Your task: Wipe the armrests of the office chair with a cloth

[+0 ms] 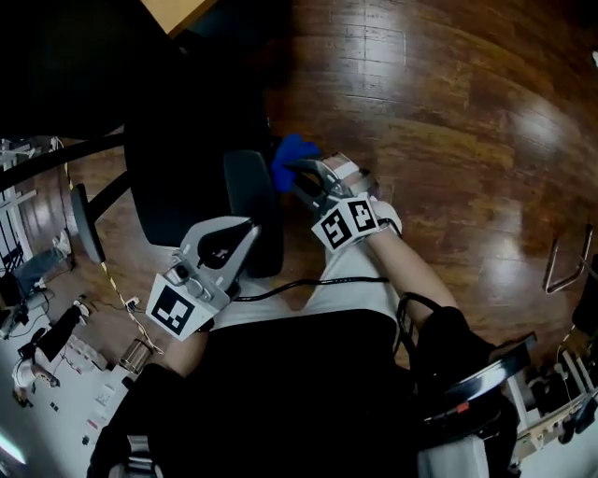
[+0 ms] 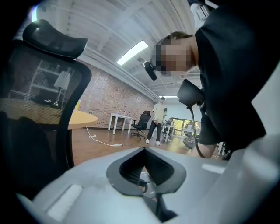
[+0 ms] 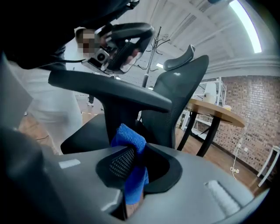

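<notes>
In the head view the black office chair seat (image 1: 182, 159) lies at upper left, its near armrest (image 1: 250, 201) a dark pad beside it. My right gripper (image 1: 301, 173) is shut on a blue cloth (image 1: 291, 154) at the armrest's far end. From the right gripper view the cloth (image 3: 131, 142) bunches between the jaws, just under the armrest (image 3: 109, 87) and beside its post. My left gripper (image 1: 245, 227) sits at the armrest's near end. Its jaws meet with nothing between them (image 2: 144, 151). It also shows above the armrest (image 3: 124, 41).
Wooden floor (image 1: 448, 112) spreads to the right. A desk corner (image 1: 177, 11) is at the top, a metal frame (image 1: 565, 266) at far right, clutter at lower left. The chair's mesh back (image 2: 39, 109) rises close by. A round table (image 3: 214, 109) stands behind; a person (image 2: 156, 122) stands far off.
</notes>
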`<state>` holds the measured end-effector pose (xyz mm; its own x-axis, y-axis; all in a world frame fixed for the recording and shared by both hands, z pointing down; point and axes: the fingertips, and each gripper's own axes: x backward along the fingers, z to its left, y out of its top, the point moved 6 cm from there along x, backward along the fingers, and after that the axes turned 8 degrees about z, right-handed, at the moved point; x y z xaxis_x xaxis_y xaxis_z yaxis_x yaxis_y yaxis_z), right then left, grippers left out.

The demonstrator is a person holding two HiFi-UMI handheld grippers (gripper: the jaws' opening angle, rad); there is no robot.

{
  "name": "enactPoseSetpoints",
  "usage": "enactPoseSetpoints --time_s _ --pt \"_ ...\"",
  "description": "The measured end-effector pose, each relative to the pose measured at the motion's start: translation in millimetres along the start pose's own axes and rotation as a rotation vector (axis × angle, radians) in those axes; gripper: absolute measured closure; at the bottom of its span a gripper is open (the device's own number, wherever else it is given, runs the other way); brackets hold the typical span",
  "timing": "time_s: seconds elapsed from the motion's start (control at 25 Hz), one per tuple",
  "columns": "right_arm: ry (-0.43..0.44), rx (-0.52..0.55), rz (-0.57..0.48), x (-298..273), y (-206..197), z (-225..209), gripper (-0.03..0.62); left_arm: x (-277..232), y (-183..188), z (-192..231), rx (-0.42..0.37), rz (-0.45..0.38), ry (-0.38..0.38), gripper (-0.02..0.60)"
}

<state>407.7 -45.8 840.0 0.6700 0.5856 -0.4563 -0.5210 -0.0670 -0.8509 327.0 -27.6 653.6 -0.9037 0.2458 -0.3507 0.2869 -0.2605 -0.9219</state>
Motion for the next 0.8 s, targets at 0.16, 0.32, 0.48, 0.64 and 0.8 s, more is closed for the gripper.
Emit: enactPoseSetpoints --time_s 0.16,0.32,0.48,0.64,0.8 --pt "0.063 0.066 0.017 -22 -10 2 0.548 -27 -9 -23 0.031 0.022 -0.055 0.575" --pt "0.114 0.163 0.057 -41 -32 3 0.548 -57 -3 -53 0.136 -0.045 -0.135 0.575" --pt "0.208 0.271 0.150 -66 -67 18 0.551 -76 -18 -77 0.170 0.009 -0.163 0.575" --pt "0.335 0.386 0.229 -87 -99 48 0.551 -93 -17 -90 0.304 -0.026 -0.191 0.575" --pt "0.273 0.295 0.319 -108 -119 35 0.551 -111 -38 -104 0.299 0.011 -0.220 0.575"
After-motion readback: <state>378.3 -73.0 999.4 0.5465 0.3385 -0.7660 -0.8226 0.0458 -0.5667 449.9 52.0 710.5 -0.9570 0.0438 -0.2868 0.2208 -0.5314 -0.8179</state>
